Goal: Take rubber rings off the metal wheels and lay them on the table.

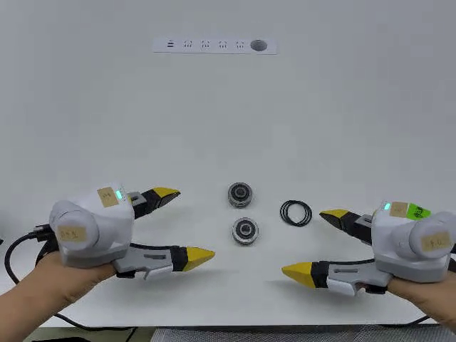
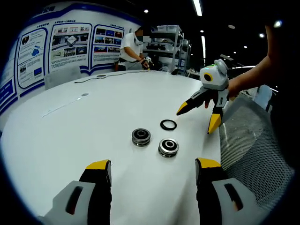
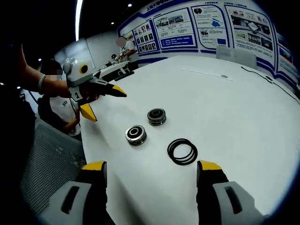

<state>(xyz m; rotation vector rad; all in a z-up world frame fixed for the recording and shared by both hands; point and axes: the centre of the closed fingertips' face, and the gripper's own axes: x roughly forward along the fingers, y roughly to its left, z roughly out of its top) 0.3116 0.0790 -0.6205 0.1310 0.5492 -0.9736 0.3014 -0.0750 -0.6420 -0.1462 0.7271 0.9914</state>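
Two metal wheels stand on the white table, the far wheel [image 1: 240, 194] [image 2: 140, 136] [image 3: 156, 116] and the near wheel [image 1: 245, 230] [image 2: 168, 146] [image 3: 136, 134]. Black rubber rings [image 1: 296, 212] [image 2: 168, 124] [image 3: 183, 151] lie flat in a small stack to the right of the wheels. My left gripper [image 1: 184, 225] [image 2: 152, 169] is open, left of the wheels, nothing between its yellow-tipped jaws. My right gripper [image 1: 315, 242] [image 3: 152, 171] is open too, near the front edge, just right of the rings. Each one appears in the other's view: the right gripper [image 2: 197, 118] and the left gripper [image 3: 104, 103].
A white power strip [image 1: 215, 45] lies at the back of the table. A black cable [image 1: 21, 249] runs off the left gripper near the table's front edge. A person stands at the far end of the table in the gripper views.
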